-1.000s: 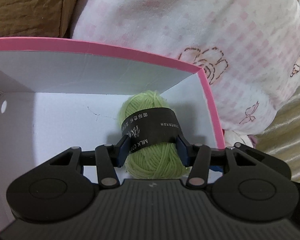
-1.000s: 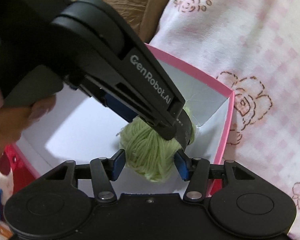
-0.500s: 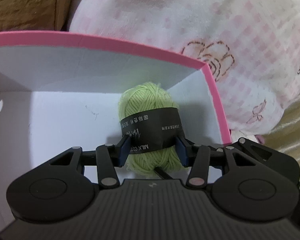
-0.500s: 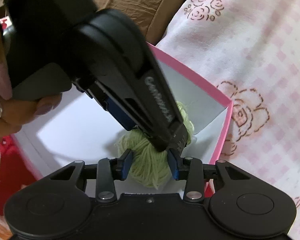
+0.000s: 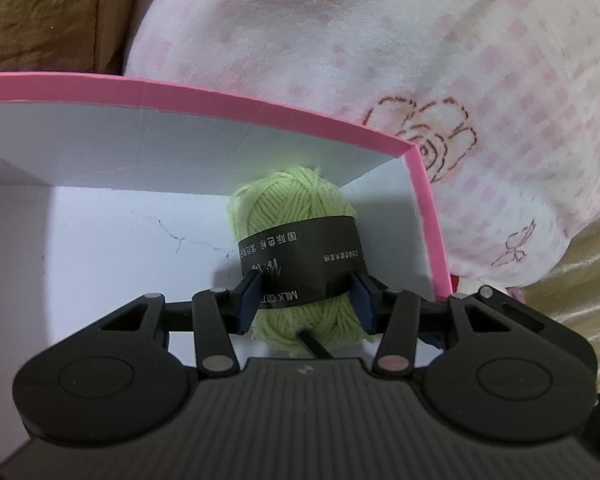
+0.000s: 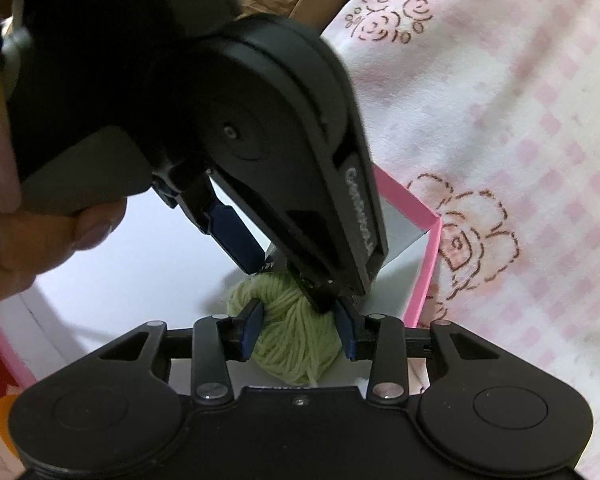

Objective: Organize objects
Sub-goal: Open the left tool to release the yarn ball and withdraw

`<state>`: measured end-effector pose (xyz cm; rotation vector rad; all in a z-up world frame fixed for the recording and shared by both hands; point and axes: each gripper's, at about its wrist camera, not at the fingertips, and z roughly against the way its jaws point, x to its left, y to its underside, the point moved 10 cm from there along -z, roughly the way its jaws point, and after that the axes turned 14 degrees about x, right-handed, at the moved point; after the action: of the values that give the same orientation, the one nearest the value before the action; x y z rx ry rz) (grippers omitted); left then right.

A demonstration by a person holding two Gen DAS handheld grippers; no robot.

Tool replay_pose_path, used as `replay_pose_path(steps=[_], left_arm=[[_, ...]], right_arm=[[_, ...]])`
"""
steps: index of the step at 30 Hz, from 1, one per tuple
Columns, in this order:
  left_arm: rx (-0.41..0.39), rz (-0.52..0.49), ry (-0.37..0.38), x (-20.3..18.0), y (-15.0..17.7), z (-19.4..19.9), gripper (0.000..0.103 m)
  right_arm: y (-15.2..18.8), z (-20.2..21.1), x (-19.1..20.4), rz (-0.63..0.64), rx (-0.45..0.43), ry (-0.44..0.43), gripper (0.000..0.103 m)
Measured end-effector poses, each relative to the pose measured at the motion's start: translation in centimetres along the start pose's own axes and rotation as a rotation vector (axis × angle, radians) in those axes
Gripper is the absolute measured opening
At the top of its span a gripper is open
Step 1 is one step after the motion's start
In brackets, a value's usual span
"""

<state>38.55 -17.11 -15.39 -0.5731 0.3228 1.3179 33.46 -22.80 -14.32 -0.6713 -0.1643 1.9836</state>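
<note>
A light green yarn ball (image 5: pixel 296 200) with a black paper band lies in the far right corner of a white box with a pink rim (image 5: pixel 220 98). My left gripper (image 5: pixel 306 296) is shut on it, blue pads pressed on the band from both sides. In the right wrist view my right gripper (image 6: pixel 300 322) is shut on the near end of the same yarn ball (image 6: pixel 296 356), and its pads dent the strands. The left gripper's black housing (image 6: pixel 260 140) crosses above and hides the ball's far half.
The box rests on a pink-and-white checked blanket (image 5: pixel 420 60) with drawn flowers. Brown fabric (image 5: pixel 40 8) lies behind the box and cream fabric (image 5: pixel 588 280) at the right. A hand (image 6: pixel 28 248) holds the left gripper. The box's right wall (image 6: pixel 424 272) stands close to both grippers.
My right gripper's jaws have closed from either side onto the yarn ball's end, and it has rolled a little. The left gripper has kept its grip and its place.
</note>
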Motion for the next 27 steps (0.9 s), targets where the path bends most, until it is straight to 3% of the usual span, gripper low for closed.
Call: replay_pose_path(steps=[12,21,27], left_arm=[[-0.008,-0.043,-0.103,-1.0,1.6,1.6,0.052],[-0.017,-0.027,-0.127,-1.0,4.5,6.5,0.053],[-0.014,-0.036,-0.191,-1.8,6.8,9.7,0.053]], right_arm=[[2.1,3.0,-0.8,-0.187,-0.038,-0.226,0.048],[3.2,5.5,-1.5,-0.280,-0.064,-0.311,0.051],[3.3,9.0,-0.2,-0.268,-0.083,-0.328,0.052]])
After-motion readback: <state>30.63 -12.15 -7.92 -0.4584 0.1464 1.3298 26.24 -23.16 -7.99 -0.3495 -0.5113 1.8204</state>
